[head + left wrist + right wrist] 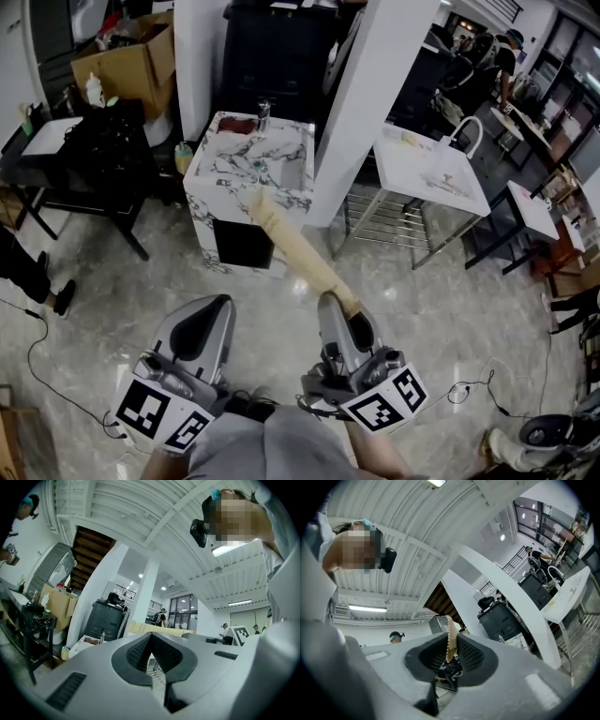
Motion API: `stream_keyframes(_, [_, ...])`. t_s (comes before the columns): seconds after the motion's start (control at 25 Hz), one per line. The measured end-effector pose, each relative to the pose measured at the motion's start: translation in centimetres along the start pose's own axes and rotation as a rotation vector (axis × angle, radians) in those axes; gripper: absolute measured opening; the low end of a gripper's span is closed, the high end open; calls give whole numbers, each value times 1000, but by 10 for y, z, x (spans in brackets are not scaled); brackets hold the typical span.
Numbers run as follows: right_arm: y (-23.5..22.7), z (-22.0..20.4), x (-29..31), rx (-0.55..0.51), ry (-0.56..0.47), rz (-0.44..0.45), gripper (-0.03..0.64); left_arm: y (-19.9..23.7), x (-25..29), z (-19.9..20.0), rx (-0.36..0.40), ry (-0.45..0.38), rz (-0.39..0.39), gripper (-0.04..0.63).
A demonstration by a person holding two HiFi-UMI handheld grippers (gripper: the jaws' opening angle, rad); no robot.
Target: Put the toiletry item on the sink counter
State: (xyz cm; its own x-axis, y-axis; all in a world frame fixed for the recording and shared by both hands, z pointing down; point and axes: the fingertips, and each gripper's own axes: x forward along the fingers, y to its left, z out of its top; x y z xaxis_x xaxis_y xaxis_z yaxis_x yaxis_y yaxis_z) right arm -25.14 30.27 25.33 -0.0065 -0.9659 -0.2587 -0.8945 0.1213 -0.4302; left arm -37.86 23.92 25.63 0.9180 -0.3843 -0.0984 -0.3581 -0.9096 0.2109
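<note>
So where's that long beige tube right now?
In the head view, the beige tube is mid-picture, clamped in the right gripper, pointing toward the marble sink counter.

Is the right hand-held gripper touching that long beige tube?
Touching. The right gripper view shows the right hand-held gripper with both pads pressed on the crimped end of the beige tube.

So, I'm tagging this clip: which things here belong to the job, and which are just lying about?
Job: long beige crimped-end tube, clamped in the right gripper; white marble-veined sink counter.

Lying about: brown cardboard box; black side table; plain white basin on a metal frame. The left gripper, shut and empty, is idle.
</note>
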Motion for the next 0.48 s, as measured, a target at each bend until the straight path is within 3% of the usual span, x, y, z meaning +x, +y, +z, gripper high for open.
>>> stream_keyframes(0.48, [-33,26,-50,3,-33,-35,51,-51,20,-14,12,2,-30,5])
